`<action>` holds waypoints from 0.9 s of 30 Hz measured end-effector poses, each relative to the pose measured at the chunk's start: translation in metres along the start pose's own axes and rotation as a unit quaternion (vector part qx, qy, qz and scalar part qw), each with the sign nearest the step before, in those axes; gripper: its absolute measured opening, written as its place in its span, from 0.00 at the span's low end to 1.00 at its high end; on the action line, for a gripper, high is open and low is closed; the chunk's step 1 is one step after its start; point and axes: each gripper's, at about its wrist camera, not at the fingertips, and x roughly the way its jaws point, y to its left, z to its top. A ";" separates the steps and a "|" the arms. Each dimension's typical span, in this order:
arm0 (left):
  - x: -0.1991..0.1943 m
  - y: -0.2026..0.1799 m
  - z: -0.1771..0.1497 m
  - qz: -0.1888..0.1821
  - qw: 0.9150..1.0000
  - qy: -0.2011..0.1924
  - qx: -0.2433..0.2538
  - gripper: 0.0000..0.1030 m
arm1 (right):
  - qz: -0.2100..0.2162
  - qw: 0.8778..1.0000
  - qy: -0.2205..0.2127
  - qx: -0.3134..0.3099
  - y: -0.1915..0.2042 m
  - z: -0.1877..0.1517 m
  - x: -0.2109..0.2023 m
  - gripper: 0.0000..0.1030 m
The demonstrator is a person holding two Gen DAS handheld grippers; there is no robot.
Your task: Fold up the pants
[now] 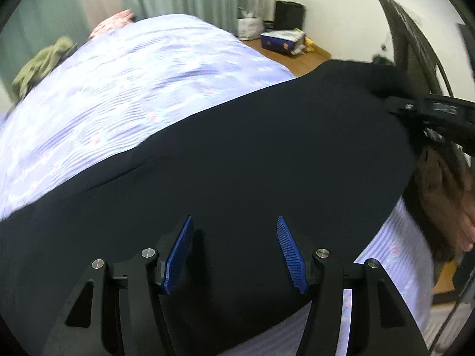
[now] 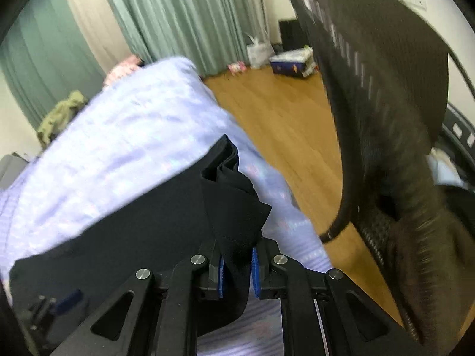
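Across the near edge of the bed (image 1: 124, 89), the dark navy pants (image 1: 237, 154) are lying spread out flat over the lavender patterned cover, taking up most of the left wrist view. One end of them is getting bunched up at the bed's right edge, and that's where the right gripper (image 2: 237, 267) is doing its thing: its blue pads (image 2: 221, 279) are pinching a folded wad of the fabric, jaws nearly together, with the cloth standing up in creases just past the fingertips. In the left wrist view that same gripper is poking in from the right side, biting the far right end of the pants.

The left gripper (image 1: 234, 255) is pointing steeply down over the near part of the pants, jaws about halfway apart, and nothing is sitting between the pads as far as I can tell. Its tips are hovering over the fabric; can't say if they're touching.

Further out, a black mesh chair (image 2: 386, 103) is sitting just beside the bed's right edge on the wood floor (image 2: 282, 112). An olive garment (image 1: 44, 65) is lying at the bed's far left edge, green curtains (image 2: 178, 14) behind. A blue box (image 2: 292, 62) is sitting by the wall, print too blurry to read.
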 end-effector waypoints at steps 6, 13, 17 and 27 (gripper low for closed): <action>-0.072 0.034 0.000 0.041 0.997 0.002 -0.070 0.59 | 0.009 0.995 -0.041 -0.087 0.056 0.028 -0.061 0.12; -0.169 0.095 -0.022 0.092 0.983 -0.017 -0.161 0.65 | 0.056 0.987 -0.052 -0.141 0.125 0.044 -0.111 0.12; -0.206 0.135 -0.044 0.110 0.975 -0.027 -0.194 0.65 | 0.072 0.980 -0.057 -0.175 0.172 0.040 -0.134 0.12; -0.231 0.237 -0.097 0.114 0.978 -0.014 -0.175 0.65 | 0.078 0.959 -0.051 -0.267 0.319 -0.037 -0.149 0.12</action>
